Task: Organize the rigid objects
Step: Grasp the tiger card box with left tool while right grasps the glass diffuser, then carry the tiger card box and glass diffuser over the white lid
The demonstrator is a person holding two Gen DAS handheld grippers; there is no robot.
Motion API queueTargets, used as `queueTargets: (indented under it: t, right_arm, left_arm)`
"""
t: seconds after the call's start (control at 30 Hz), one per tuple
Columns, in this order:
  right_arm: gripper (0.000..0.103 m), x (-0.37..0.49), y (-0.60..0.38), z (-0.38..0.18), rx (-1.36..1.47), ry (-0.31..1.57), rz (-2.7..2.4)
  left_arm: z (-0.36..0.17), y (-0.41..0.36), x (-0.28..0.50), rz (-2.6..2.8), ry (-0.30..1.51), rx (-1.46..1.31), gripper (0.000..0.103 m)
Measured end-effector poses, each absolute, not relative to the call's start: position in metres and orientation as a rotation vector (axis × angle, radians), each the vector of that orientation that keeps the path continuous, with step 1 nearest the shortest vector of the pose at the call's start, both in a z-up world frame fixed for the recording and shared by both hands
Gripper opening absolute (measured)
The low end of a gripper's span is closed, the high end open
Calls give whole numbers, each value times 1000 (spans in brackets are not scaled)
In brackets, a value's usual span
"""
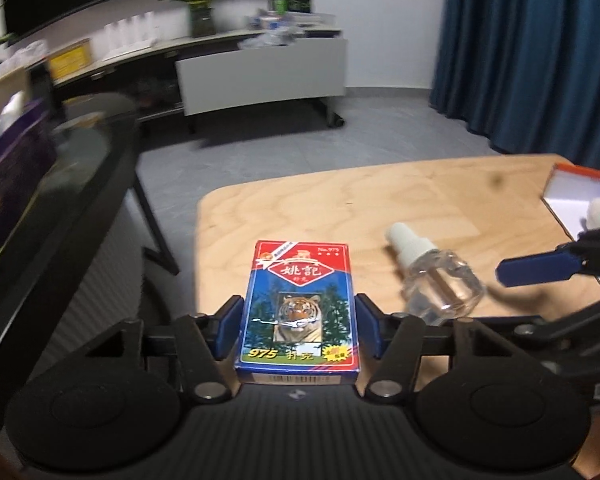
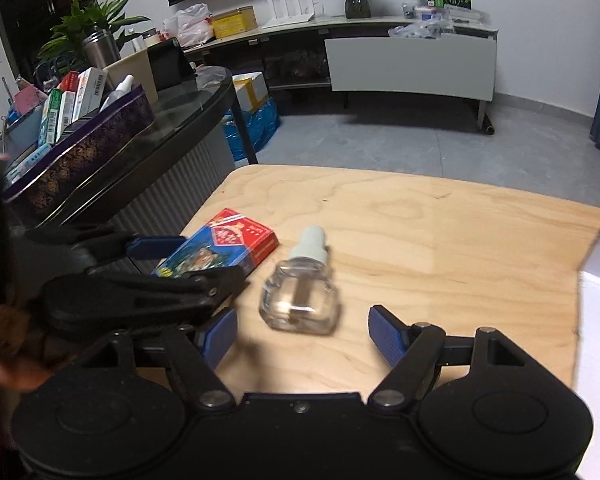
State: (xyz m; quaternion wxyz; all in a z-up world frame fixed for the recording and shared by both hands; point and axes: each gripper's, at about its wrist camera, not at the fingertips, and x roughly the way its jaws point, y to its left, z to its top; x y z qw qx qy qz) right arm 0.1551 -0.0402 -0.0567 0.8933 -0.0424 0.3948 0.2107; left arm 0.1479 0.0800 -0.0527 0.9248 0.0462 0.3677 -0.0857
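Left wrist view: left gripper [image 1: 298,326] pinches the card box [image 1: 298,312] at the table's [image 1: 340,204] left edge; right gripper [image 2: 302,334] spread, bottle [image 2: 300,292] unsorted.

Card box [image 1: 298,304] lies flat on the worktop [image 1: 340,208], near its left front corner, long side running front to back. It sits btwn the pads of the left hand-held gripper [image 1: 298,326], one pad at each long side. Just right of the box, apart from it: spray bottle [image 2: 300,292] on its side, cap end pointing away to the back. Right hand-held gripper [image 2: 300,336] in front of the bottle, pads wide either side, not touching. Tray [image 1: 580,204] at the worktop's far right edge. Left of the worktop, a dark table [image 2: 188,128] w/ a tin [image 2: 84,156] full of boxes on it. Behind, across the floor, a long sideboard [image 2: 408,64] along the wall.
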Motion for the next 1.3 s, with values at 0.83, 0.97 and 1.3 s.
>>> queueTargets:
  t: [0.83,0.97,1.3]
  right_arm:
    - [0,132,-91,-21,-103,717,309]
    - [8,118,-128,-17,-75,747,305]
    - [76,77,-148,-44,11,825,325]
  left_arm:
    - [-12,38,96,-117,673,-5,60]
    - [-6,24,80,-128,657,-11,60]
    - [-7,18,57,-121,680,-4,60]
